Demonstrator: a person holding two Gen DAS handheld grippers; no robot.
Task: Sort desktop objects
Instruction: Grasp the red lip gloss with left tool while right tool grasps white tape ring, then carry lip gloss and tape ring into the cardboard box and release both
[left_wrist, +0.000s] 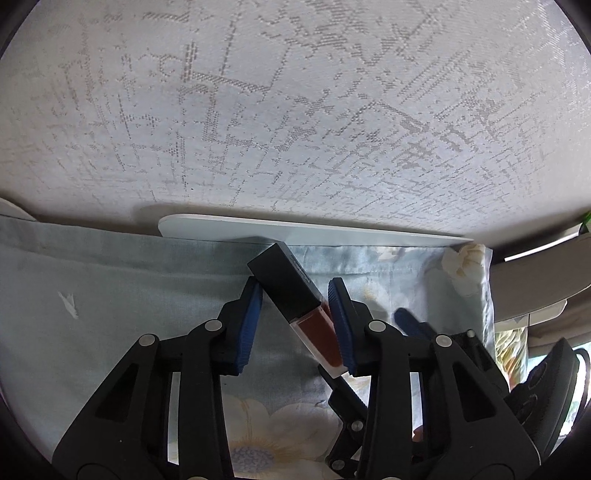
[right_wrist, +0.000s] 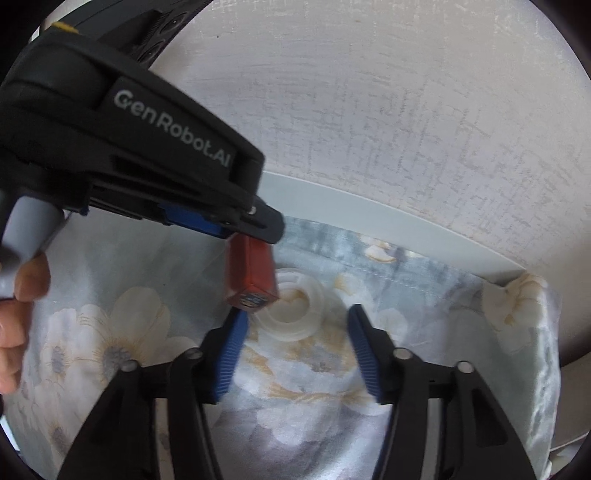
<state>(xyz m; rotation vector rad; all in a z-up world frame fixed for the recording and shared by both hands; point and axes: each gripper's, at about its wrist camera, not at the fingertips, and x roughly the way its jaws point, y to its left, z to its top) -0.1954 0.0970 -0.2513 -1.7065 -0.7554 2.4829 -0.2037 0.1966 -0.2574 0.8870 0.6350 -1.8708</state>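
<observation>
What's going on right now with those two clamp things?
Left gripper holding black-capped red lip gloss tube, lifted off floral cloth. Right gripper open, empty. Clear round plastic ring directly below.

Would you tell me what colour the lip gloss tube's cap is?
Black, atop a clear tube of reddish-brown gloss; the lip gloss tube shows best in the left wrist view.

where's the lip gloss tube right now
The lip gloss tube is held tilted between the left claw pads, above the floral cloth. In the right wrist view its red end hangs beside a clear plastic ring.
</observation>
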